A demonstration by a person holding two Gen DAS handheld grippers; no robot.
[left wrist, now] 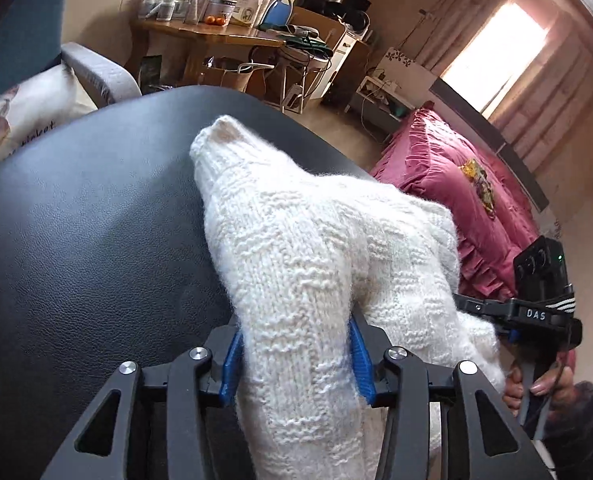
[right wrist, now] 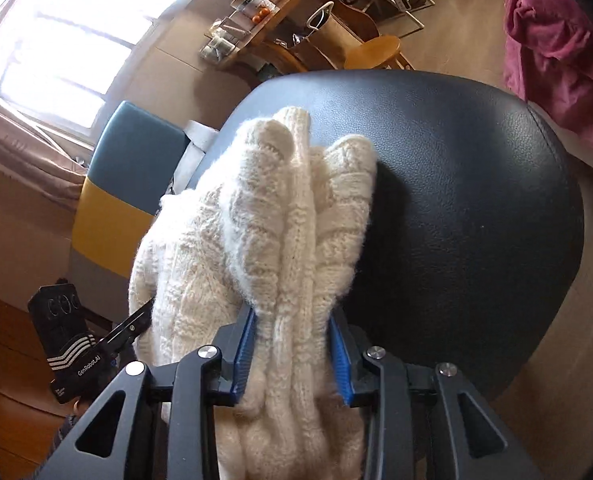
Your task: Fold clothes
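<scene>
Your left gripper (left wrist: pixel 294 354) and right gripper (right wrist: pixel 292 354) each have their jaws clamped on the cream knitted sweater (left wrist: pixel 296 248), which trails forward from both onto the black leather seat (left wrist: pixel 76 240).

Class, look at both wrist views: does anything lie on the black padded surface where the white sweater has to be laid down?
Nothing visible does. Both the left gripper and right gripper clamp the white knit sweater, and the black padded surface beyond it shows bare.

Black padded counter (right wrist: pixel 476 208) lay bare right of the white knit sweater (right wrist: pixel 280 216); pink bedding (left wrist: pixel 456 184) and blue chair (right wrist: pixel 136 148) crowded its edges.
</scene>
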